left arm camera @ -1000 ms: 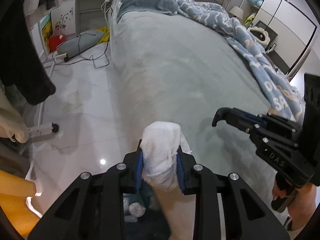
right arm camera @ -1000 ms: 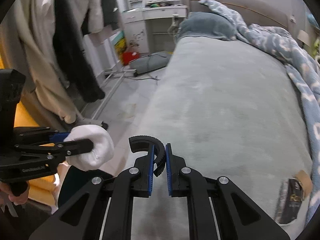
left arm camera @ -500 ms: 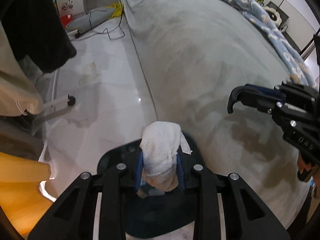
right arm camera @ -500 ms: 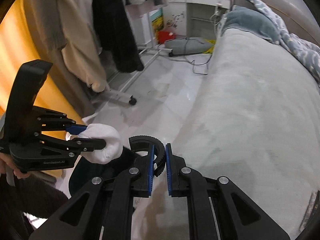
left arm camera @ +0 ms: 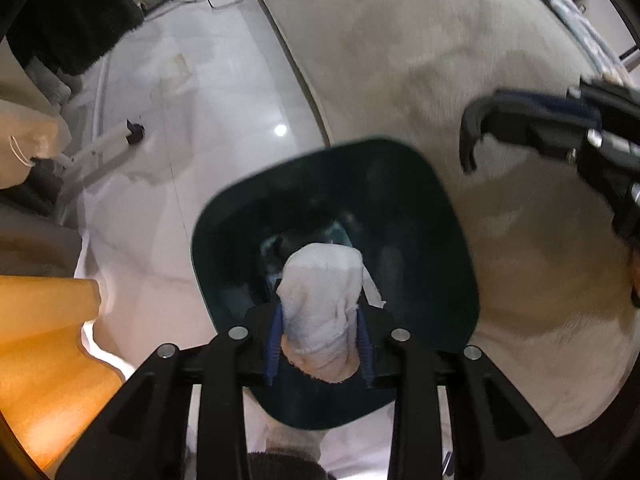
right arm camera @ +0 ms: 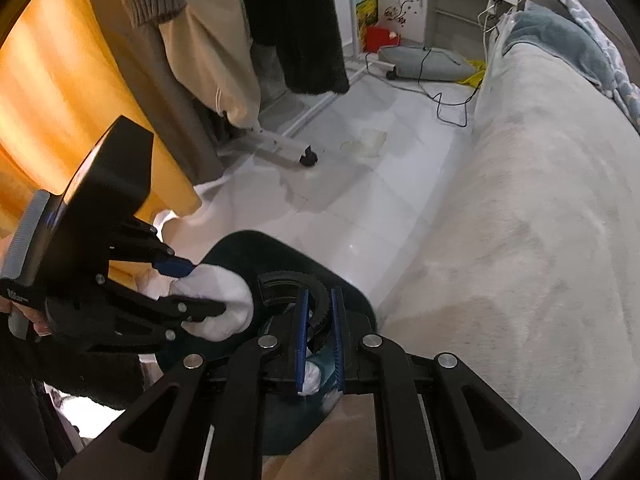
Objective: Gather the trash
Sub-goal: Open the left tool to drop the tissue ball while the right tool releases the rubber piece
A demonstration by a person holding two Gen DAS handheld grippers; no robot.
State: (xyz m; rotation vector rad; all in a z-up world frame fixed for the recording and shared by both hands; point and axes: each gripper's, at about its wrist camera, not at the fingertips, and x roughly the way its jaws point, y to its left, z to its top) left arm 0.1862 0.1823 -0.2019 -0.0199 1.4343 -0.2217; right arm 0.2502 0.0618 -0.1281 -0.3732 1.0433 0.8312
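A dark teal trash bin (left arm camera: 420,208) stands on the floor beside the bed, with white wads lying at its bottom. My left gripper (left arm camera: 319,320) points almost straight down over its mouth. A white crumpled tissue wad (left arm camera: 320,280) sits between its blue pads, and the jaws are opening while the pads still touch it. In the right wrist view the same wad (right arm camera: 228,300) hangs over the bin (right arm camera: 248,244). My right gripper (right arm camera: 318,320) is shut on a black curved ridged piece (right arm camera: 292,280), also just above the bin's rim.
The bed with its grey cover (right arm camera: 540,200) runs along the bin's right side. White tiled floor (left arm camera: 180,140) lies to the left, with a clothes rack's wheeled foot (right arm camera: 308,158), hanging coats (right arm camera: 296,20), an orange curtain (right arm camera: 60,80) and a black cable (right arm camera: 444,108).
Both grippers have swung down and off the bed to above the bin, which now fills the left wrist view. The wad stays between the left pads, and the black piece stays in the right.
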